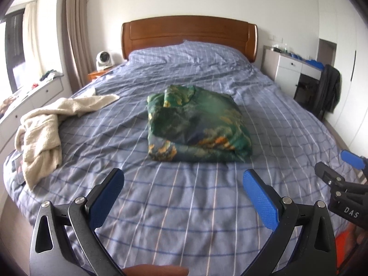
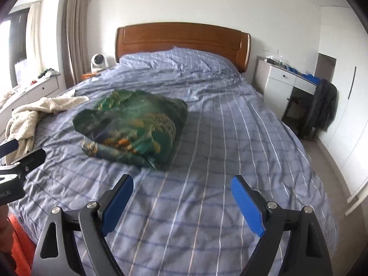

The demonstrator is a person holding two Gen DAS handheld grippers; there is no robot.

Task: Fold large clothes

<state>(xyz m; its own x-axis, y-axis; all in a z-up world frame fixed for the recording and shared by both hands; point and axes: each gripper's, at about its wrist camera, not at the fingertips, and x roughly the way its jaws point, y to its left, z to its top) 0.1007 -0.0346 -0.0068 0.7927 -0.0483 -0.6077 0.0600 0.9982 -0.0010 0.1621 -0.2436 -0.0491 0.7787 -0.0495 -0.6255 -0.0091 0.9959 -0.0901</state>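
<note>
You are holding your left tool (image 1: 182, 189) and right tool (image 2: 181, 195) spread and empty above the blue-checked bed (image 1: 184, 207); the folded green patterned garment (image 1: 197, 124) is lying just beyond.

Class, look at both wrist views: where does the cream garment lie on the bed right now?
The cream garment lies crumpled at the bed's left edge in both views, left of the folded green garment and apart from it, on the blue checked bedspread.

The blue checked bed (image 1: 184, 207) carries a folded green patterned garment (image 1: 197, 124) and a crumpled cream towel (image 1: 43, 128).
</note>
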